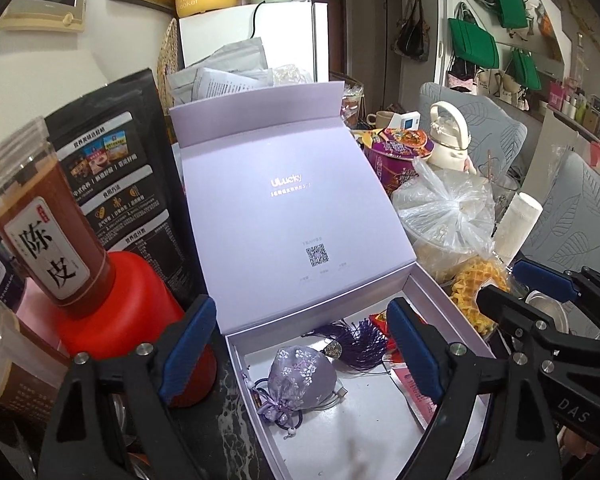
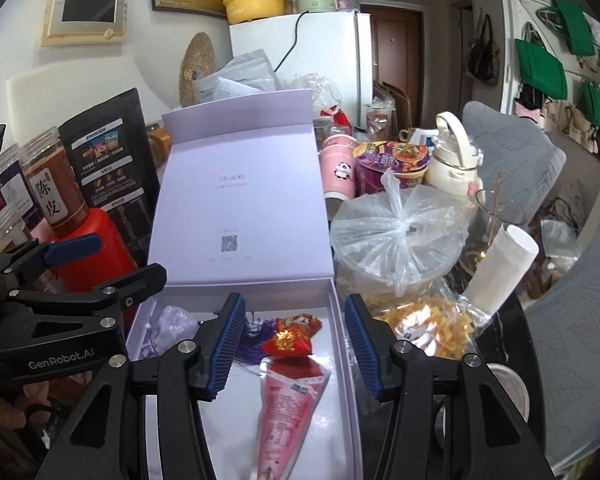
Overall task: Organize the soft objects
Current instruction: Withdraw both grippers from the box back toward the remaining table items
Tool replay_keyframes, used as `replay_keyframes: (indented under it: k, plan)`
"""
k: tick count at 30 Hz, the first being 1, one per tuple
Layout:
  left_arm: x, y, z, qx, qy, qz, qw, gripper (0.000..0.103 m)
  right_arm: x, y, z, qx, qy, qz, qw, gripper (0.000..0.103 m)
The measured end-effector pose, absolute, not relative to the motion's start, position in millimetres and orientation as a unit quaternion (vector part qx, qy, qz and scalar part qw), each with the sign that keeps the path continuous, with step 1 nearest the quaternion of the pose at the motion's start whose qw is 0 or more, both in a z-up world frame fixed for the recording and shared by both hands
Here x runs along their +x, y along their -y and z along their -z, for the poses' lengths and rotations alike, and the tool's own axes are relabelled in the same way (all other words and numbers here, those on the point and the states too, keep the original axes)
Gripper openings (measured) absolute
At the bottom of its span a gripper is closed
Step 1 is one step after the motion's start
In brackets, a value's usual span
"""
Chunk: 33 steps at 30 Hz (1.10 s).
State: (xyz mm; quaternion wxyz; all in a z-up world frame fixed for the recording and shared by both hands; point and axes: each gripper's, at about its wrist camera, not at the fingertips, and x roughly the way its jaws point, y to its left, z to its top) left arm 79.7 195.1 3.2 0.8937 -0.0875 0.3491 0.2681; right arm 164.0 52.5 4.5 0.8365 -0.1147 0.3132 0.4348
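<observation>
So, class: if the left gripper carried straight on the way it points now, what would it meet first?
Most likely the lilac embroidered pouch lying in the open box; it sits between the open fingers of the left gripper, though depth is hard to judge here.

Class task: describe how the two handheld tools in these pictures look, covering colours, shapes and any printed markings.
Both are matt black frames with triangular cut-outs and silver rivets. Each finger carries a ribbed blue pad. The left tool reads "GenRobot.AI" in white in the right wrist view. The right tool shows the letters "DAS" in the left wrist view. No cables or sleeves are visible.
</observation>
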Motion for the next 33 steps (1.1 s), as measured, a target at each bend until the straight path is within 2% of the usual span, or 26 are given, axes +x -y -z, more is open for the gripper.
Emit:
replay_keyframes:
  k: [20,26,29,33]
  plan:
    - [40,-154,-73,-0.062,-0.276,-0.261,0.923,0.088,127,-5,-67,-0.086,-0.258,-0.433,0.859,0.052]
    - [22,-134,-92,-0.048,-0.253,-0.257,0.931,0.088,107,15,-86,-0.083,-0.234,-0.432,0.867,0.056]
    - [14,-126,-98,-0.046,-0.246,-0.252,0.935,0.088,97,26,-93,-0.084,-0.224,-0.429,0.871,0.063]
    - [3,-116,-103,-0.043,-0.242,-0.246,0.938,0.089,85,40,-98,-0.084,-0.213,-0.423,0.876,0.077]
